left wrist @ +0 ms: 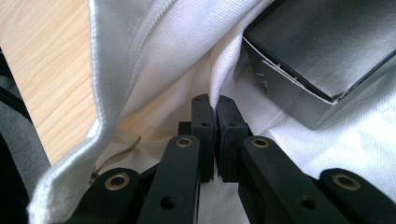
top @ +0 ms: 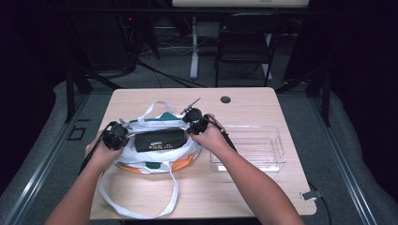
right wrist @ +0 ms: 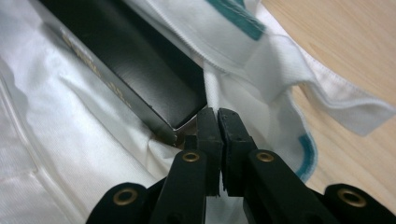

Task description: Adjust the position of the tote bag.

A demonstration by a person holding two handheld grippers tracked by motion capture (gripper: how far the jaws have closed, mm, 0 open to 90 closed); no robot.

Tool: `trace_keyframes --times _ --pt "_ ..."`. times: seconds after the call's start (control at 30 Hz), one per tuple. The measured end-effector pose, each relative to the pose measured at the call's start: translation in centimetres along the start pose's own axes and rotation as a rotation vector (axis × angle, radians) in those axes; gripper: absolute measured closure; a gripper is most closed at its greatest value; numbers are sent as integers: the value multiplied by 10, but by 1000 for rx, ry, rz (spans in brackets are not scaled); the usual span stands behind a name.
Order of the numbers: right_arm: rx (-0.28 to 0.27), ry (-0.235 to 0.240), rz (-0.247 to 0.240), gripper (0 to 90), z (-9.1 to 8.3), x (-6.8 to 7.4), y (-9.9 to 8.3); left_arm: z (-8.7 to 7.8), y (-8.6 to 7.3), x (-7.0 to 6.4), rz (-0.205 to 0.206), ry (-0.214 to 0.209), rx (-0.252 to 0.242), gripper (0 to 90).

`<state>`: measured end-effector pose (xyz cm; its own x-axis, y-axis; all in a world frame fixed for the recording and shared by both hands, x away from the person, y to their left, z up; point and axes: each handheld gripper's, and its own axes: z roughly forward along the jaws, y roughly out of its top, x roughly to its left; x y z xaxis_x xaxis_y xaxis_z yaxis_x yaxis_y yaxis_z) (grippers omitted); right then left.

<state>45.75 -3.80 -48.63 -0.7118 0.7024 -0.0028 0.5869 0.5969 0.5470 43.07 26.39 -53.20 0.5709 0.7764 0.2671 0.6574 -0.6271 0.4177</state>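
A white cloth tote bag [top: 155, 157] with teal and orange print lies on the wooden table, its long handles trailing toward the near edge. A black box [top: 159, 139] sits in the bag's mouth. My left gripper [top: 116, 136] is at the bag's left side, shut on a fold of white bag fabric [left wrist: 219, 88]; the black box [left wrist: 317, 51] lies just beyond. My right gripper [top: 196, 123] is at the bag's right side, shut on a fold of the white cloth [right wrist: 211, 91], right beside the box's corner [right wrist: 135, 70].
A transparent plastic tray [top: 251, 147] stands on the table [top: 244, 187] right of the bag. A small dark round disc [top: 225, 100] lies near the far edge. A black folding chair [top: 244, 42] and desk legs stand beyond the table.
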Motion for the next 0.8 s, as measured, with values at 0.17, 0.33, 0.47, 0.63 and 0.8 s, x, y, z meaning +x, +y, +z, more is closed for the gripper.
trace_keyframes --times 0.17,0.33,0.47,0.63,0.8 --pt "11 10 109 884 3 -13 0 1 1 0 8 3 8 887" --pt "42 -22 128 887 6 -18 0 2 0 2 2 -7 8 888" --pt "51 -37 163 888 10 -21 -1 2 0 3 -3 -10 11 889" --pt "83 -85 121 890 16 -18 0 3 -1 5 -13 -17 13 889" --pt "108 -117 80 891 19 -14 1 3 -1 6 -20 -21 15 890"
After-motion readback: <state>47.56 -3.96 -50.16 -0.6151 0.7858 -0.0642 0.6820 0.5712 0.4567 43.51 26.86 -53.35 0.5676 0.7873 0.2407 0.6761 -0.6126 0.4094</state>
